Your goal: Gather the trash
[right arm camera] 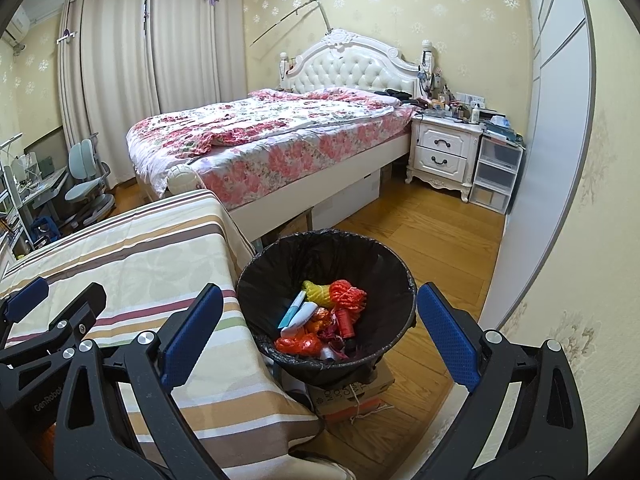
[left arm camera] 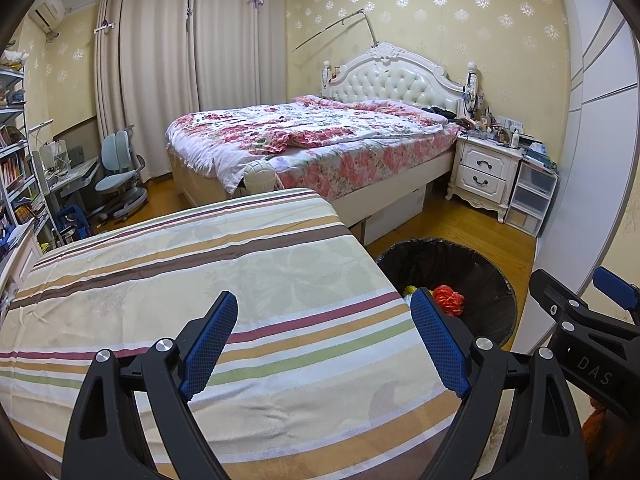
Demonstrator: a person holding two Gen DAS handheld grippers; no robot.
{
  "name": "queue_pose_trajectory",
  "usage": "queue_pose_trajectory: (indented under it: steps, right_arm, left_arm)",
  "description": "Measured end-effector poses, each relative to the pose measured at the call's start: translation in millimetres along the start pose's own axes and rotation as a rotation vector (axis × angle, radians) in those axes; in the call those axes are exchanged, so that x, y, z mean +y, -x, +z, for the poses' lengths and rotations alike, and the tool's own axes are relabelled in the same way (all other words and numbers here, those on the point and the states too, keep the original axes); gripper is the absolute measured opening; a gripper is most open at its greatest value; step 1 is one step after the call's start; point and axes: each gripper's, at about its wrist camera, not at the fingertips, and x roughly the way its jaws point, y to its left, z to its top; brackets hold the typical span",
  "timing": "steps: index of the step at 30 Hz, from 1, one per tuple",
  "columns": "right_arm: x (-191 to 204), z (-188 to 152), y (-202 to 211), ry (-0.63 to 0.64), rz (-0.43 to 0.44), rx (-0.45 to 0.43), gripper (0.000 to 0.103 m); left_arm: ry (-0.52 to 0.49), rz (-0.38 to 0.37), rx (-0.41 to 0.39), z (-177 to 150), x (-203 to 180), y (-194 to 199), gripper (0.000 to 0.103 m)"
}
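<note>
A round bin point(right arm camera: 392, 264) lined with a black bag stands on a cardboard box beside the striped table. Inside lie several pieces of trash: an orange net bundle point(right arm camera: 347, 293), a yellow bundle point(right arm camera: 316, 292), a white and blue tube point(right arm camera: 298, 312) and a red cap point(right arm camera: 345, 322). My right gripper point(right arm camera: 320, 304) hovers in front of the bin, jaws open and empty. My left gripper point(left arm camera: 324, 312) stands open and empty over the striped cloth point(left arm camera: 192, 264); the bin point(left arm camera: 480, 280) shows at its right, with the orange bundle point(left arm camera: 450, 298) inside. No trash lies on the cloth in view.
A bed point(right arm camera: 280, 136) with a floral cover fills the room's middle, a white nightstand point(right arm camera: 444, 148) and plastic drawers point(right arm camera: 496, 176) to its right. A desk chair point(left arm camera: 120, 176) and bookshelves point(left arm camera: 16, 168) stand at the left. Wooden floor point(right arm camera: 440, 232) lies beyond the bin.
</note>
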Motion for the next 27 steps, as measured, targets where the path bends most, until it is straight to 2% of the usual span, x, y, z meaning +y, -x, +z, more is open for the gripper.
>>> queue_pose_trajectory:
  steps: [27]
  right_arm:
    - [-0.8, 0.5, -0.1, -0.001, 0.000, 0.001, 0.095]
  left_arm:
    - [0.002, -0.002, -0.010, -0.9, 3.6, 6.3, 0.086]
